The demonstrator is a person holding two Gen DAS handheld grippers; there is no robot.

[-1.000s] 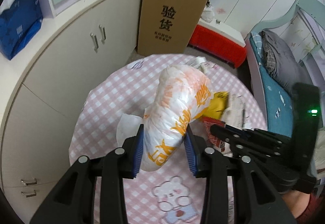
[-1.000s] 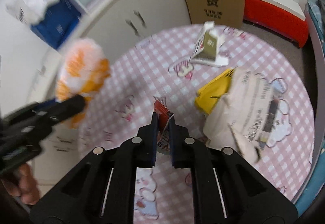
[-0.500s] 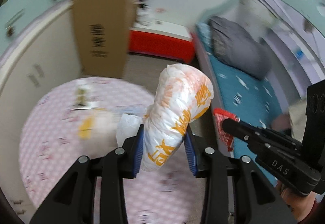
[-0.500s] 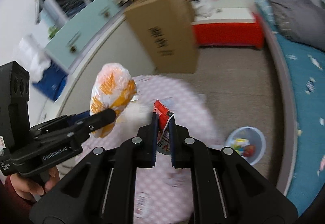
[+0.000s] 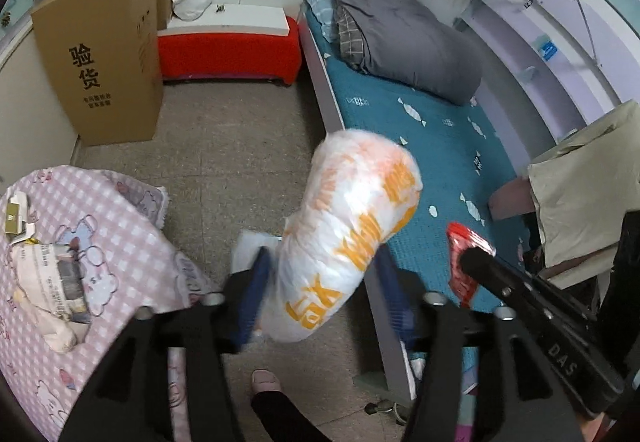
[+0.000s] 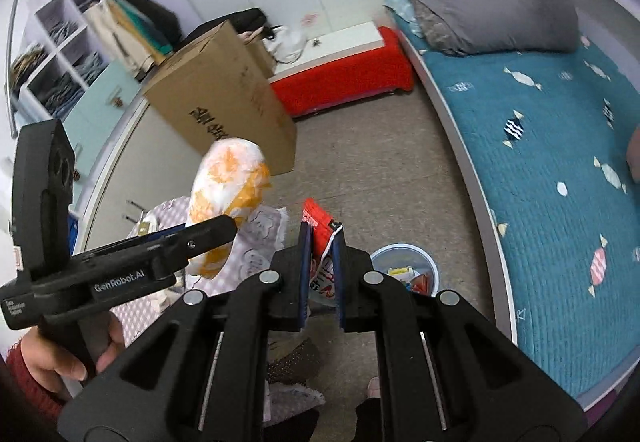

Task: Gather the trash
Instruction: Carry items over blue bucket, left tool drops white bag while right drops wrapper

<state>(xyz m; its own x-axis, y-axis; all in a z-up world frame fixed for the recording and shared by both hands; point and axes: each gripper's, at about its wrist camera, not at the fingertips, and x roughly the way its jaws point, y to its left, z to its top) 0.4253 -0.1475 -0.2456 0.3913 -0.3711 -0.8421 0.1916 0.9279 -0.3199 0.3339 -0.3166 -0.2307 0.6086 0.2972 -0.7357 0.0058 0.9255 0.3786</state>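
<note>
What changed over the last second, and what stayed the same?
Both grippers swung away from the pink checked table toward the floor beside the bed; the blue bin has come into view. Unchanged: left gripper clamps the orange-and-white bag, right gripper clamps the red wrapper.

The left gripper [image 5: 320,294] is looking blurry, so its blue fingers [image 5: 252,294] are hard to see well. The puffy plastic bag [image 5: 352,230] is hiding the floor behind it. The right gripper [image 6: 322,256] is covering the bottom of the red wrapper [image 6: 316,219]. It is also blocking part of the little trash bin [image 6: 416,258], and the bits inside are too small to tell. The pink table [image 5: 120,234] is getting cut off at the picture's edge.
</note>
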